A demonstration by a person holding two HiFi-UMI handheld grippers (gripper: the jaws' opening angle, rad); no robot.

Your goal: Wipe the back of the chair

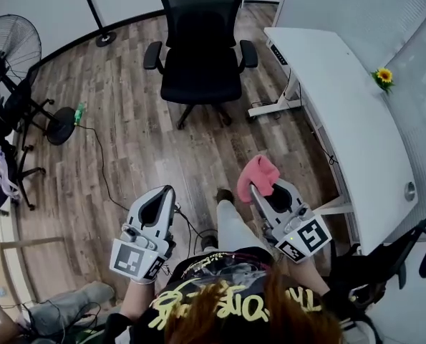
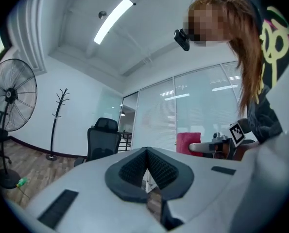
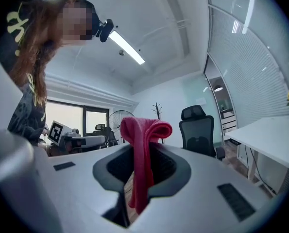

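The right gripper [image 3: 143, 155] has its jaws clenched on a pink cloth [image 3: 145, 130], and the jaws of the left gripper [image 2: 147, 165] are pressed together, empty. The black chair [image 1: 200, 49] stands on the floor [image 1: 127, 135] beside the far end of the desk [image 1: 341, 99], well apart from both.

- I see an office: black swivel chair [image 1: 201, 56] well ahead of my right claw [image 1: 266, 186].
- Long white worktop [image 1: 341, 106] to its right.
- Glass partition walls [image 2: 202, 106], coat stand [image 2: 57, 125], ceiling strip light [image 2: 113, 21] beyond.

Black chair [image 1: 200, 56], pink cloth [image 1: 258, 175] — perhaps red
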